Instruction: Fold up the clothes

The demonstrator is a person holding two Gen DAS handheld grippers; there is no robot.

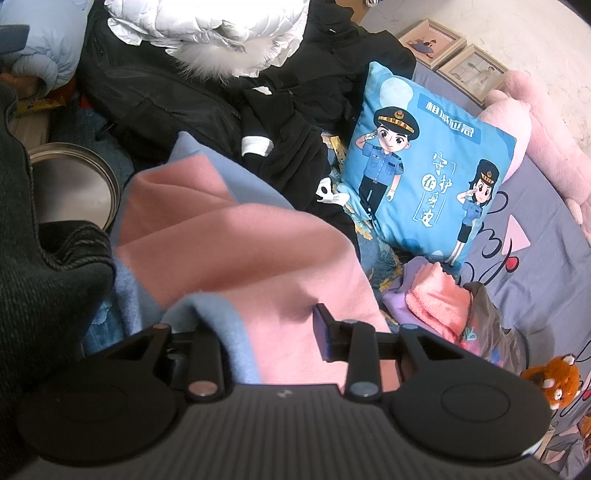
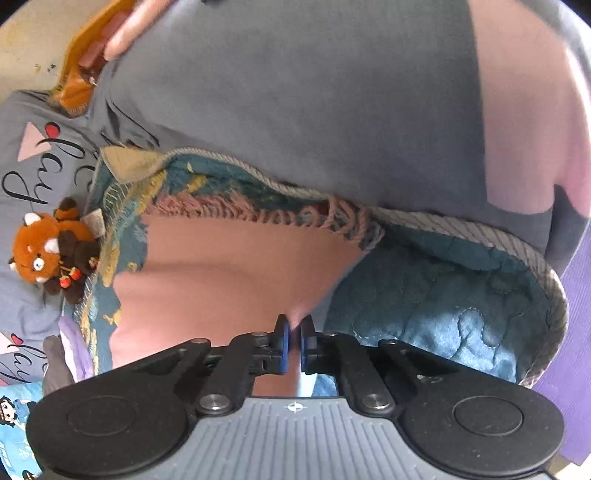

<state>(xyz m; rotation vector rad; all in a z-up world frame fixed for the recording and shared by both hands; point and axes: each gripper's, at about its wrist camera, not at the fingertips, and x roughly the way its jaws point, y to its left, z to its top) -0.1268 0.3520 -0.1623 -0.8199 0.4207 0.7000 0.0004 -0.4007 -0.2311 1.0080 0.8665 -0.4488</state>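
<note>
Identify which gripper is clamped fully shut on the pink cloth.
The right gripper: its pads pinch the pink cloth, whereas the left gripper stands wider.

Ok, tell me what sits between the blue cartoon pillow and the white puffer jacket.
A heap of black clothes fills that stretch between the blue pillow and the white jacket; the left wrist view shows it.

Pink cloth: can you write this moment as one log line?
left gripper: holding pink cloth | right gripper: pinching its edge | step: folding
</note>
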